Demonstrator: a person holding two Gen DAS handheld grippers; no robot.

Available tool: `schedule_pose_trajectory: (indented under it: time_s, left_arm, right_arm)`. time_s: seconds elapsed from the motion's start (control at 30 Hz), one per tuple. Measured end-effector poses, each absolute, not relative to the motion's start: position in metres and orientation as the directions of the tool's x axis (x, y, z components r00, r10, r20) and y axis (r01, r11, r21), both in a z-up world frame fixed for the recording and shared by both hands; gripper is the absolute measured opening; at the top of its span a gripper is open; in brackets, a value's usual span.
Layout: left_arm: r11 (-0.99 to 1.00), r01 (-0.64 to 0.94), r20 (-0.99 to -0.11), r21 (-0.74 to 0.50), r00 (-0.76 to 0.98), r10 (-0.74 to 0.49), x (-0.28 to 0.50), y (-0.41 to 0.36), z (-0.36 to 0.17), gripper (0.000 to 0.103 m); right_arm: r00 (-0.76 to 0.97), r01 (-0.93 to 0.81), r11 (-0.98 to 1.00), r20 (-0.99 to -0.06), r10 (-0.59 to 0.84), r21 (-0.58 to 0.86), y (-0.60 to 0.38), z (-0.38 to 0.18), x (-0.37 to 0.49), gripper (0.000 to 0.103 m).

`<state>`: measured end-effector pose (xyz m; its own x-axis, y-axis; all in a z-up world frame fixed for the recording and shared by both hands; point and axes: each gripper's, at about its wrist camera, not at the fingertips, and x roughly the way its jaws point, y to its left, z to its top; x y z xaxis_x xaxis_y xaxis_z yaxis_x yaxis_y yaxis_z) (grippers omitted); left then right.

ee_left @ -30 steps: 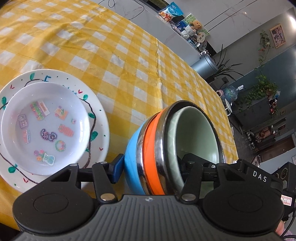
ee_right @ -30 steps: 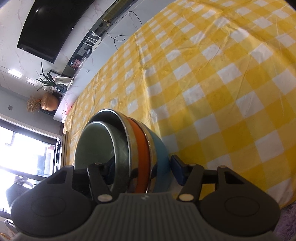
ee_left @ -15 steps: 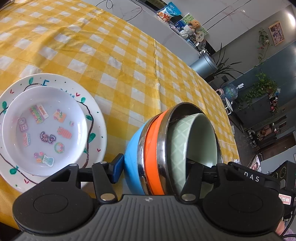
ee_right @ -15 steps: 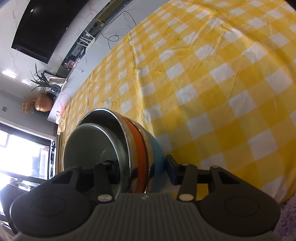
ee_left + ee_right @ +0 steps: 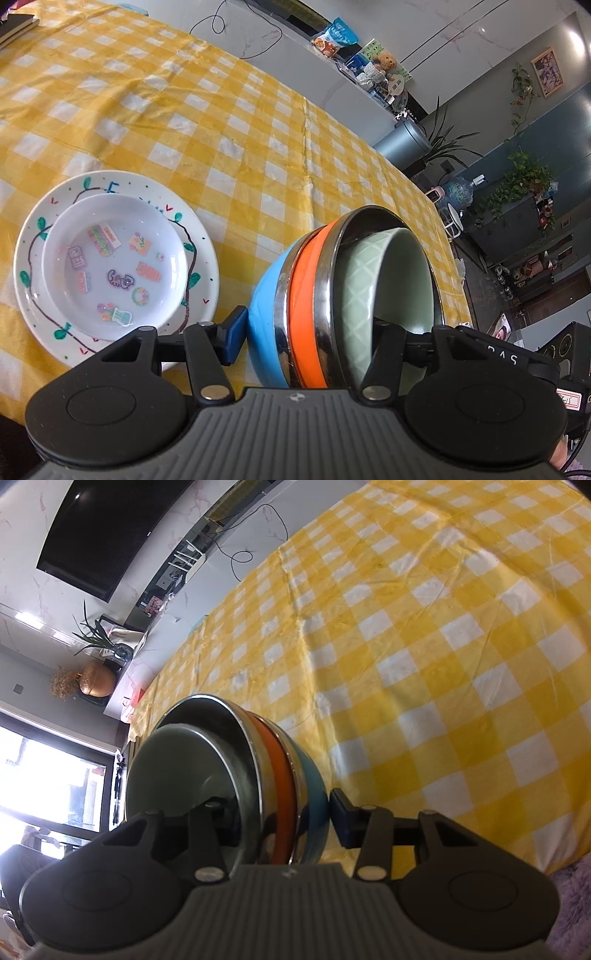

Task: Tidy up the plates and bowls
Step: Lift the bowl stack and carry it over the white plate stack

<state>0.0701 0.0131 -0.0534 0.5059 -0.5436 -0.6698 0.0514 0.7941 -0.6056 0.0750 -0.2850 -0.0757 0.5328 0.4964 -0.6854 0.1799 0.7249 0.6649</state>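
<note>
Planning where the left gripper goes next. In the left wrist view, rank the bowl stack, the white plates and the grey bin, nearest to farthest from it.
1. Bowl stack: between the left gripper's fingers.
2. White plates: on the cloth just left of the gripper.
3. Grey bin: off the table, past its far edge, upper right.

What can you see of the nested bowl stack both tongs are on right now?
The bowl stack is four nested bowls: blue outermost, then orange with a shiny metal rim, a steel-looking bowl, and a pale green, lattice-patterned one innermost. It is tipped on its side above the yellow checked tablecloth, right of the stacked white plates. The left tongs and right tongs each straddle its wall, one finger inside, one against the blue outside. Whether it touches the cloth is hidden.
</note>
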Motion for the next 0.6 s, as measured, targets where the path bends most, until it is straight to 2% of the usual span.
schedule_pose_trajectory:
  time_s: [0.6]
  left_arm:
    - [0.813, -0.008, -0.658, -0.582, 0.592, -0.465, 0.051, 0.069, -0.012, 0.062]
  right_arm:
    - [0.522, 0.094, 0.698, -0.632, 0.572, 0.710, -0.232, -0.041, 0.069, 0.044]
